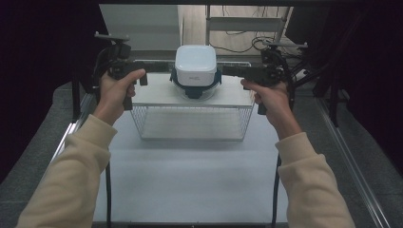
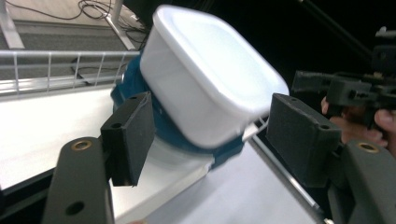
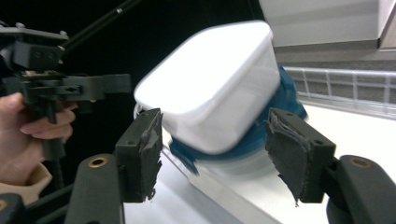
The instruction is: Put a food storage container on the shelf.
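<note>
Your sleeves and hands come in low, and each claw stands wide with nothing pinched: left claw [image 1: 142, 78] and right claw [image 1: 227, 71] flank the white container [image 1: 195, 65] on the white shelf [image 1: 157, 97] atop the wire basket [image 1: 190, 124]. The container lies squarely between them, equally near both, its blue-clipped lid [image 2: 154, 126] underneath; any regrip means closing inward from both sides.

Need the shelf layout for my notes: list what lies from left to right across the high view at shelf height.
Left hand → left tool → white container with its blue base, on the white shelf → right tool → right hand.
</note>
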A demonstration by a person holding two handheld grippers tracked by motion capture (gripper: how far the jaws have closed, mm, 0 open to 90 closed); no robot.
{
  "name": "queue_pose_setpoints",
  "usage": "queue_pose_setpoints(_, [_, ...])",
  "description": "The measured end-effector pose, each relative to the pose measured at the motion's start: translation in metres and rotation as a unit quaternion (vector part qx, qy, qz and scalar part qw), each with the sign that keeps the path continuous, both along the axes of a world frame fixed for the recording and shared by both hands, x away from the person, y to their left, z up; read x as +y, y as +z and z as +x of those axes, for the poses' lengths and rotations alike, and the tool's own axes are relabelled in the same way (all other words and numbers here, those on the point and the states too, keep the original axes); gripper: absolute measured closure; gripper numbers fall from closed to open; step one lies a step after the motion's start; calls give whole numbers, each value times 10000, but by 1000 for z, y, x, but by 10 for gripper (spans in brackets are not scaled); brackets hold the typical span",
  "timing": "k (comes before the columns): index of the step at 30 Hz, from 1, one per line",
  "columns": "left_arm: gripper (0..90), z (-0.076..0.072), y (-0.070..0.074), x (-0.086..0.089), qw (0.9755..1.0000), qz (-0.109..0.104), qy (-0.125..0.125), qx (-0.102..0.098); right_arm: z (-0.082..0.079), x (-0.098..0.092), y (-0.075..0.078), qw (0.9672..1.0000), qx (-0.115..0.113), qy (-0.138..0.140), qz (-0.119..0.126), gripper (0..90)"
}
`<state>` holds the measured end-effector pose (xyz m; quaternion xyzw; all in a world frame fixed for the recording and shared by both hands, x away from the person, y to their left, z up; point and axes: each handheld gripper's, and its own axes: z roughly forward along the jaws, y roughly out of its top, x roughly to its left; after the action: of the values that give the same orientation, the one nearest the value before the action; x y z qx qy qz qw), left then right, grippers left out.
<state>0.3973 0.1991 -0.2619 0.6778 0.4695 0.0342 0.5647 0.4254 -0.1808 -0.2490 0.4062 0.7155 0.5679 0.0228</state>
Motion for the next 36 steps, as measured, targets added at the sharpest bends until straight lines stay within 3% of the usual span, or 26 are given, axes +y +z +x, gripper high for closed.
queue_pose_setpoints(8, [296,-28,-18,-5,9989,428,-50,-168,-25,-16,-18,9996,-153,-66,-246,325])
queue_pose_setpoints(13, [280,-50,-27,-3,9977,592,-5,-323,-50,-26,-23,9977,-498,-29,-458,312])
queue_pose_setpoints(20, [252,-92,-50,-3,9923,1037,20,-675,-83,-39,-37,9944,-799,-40,-689,270])
queue_pose_setpoints(24, [236,-113,-72,0,9900,1222,13,-708,-100,-44,-51,9929,-887,-29,-799,239])
queue_pose_setpoints(28, [220,-131,-98,4,9892,1310,28,-652,-117,-52,-74,9916,-930,-32,-896,213])
queue_pose_setpoints(32, [216,-149,-121,11,9878,1409,224,-625,-131,-63,-100,9925,-788,-32,-938,205])
queue_pose_setpoints(36, [213,-164,-141,17,9877,1467,254,-482,-144,-74,-126,9916,-662,-111,-1105,199])
